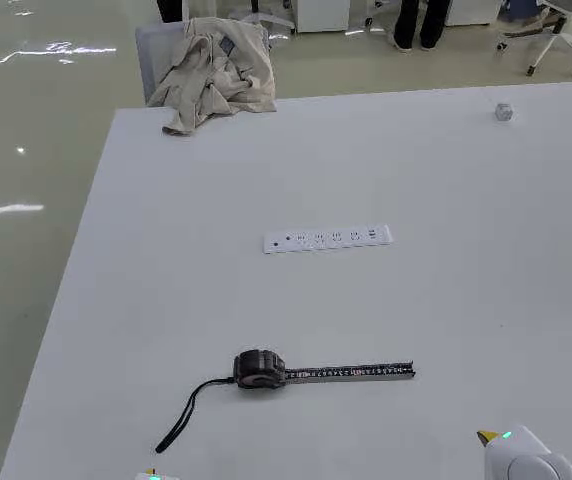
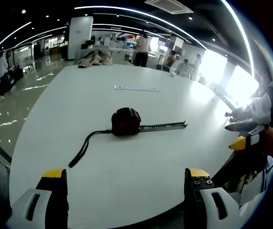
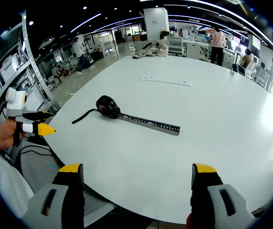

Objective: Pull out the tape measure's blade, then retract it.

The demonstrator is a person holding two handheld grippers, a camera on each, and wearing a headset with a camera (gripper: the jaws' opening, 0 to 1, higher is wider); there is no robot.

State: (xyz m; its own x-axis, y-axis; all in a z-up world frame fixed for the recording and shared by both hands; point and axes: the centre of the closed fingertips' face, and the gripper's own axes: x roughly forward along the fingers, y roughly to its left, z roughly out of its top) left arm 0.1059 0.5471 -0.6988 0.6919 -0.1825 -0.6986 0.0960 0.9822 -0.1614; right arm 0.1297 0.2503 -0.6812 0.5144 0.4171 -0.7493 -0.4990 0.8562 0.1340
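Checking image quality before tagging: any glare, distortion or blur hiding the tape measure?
Head view: sharp, evenly lit, tape measure clear, glare streaks on the floor. Left gripper view: fisheye curves the table, bright window glare at right. Right gripper view: same curving, blade crisp.

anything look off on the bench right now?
Only mildly. The tape measure lies with its blade pulled out flat on the table, and nothing is holding it. The left hand-held gripper and right hand-held gripper are open and clear of it. A crumpled jacket is heaped at the table's far corner. No damage visible.
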